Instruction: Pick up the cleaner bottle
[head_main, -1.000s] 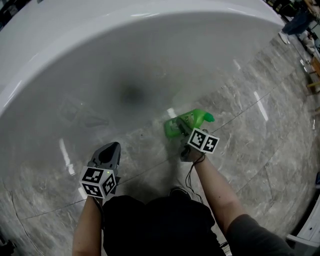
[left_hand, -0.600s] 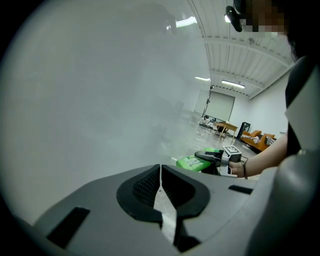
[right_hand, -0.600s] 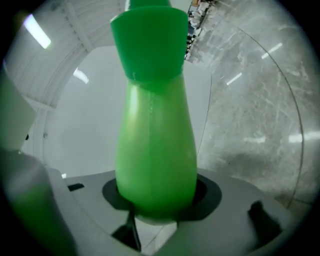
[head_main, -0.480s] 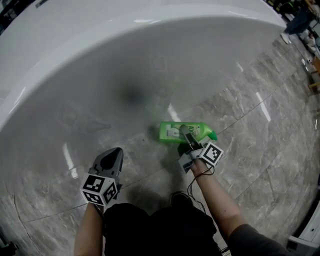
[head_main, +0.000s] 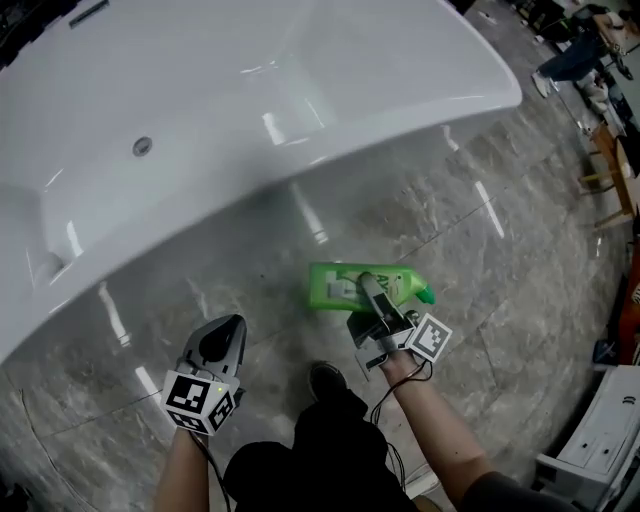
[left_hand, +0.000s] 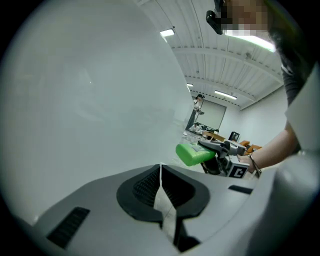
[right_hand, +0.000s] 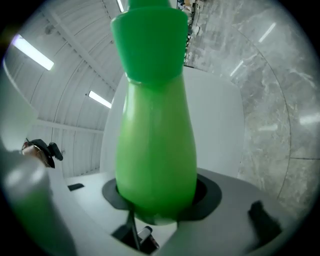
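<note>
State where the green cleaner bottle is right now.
In the head view, right of centre, the green cleaner bottle lies sideways in the right gripper, over the grey marble floor beside the white bathtub.

Print on the cleaner bottle (head_main: 335, 285) unreadable.

- Left gripper (head_main: 231, 326): jaws together, nothing between them. Points forward and a little downward. Its marker cube (head_main: 200, 400) sits at the rear, nearest the body.
- Left forearm (head_main: 178, 472): bare, running straight back from the gripper.
- Right gripper (head_main: 368, 287): jaws apart and clamped on the green bottle (head_main: 340, 284), which is held crosswise. Its marker cube (head_main: 430, 338) is at the rear right.
- Right forearm (head_main: 440, 435): bare, slanting back and outward.
</note>
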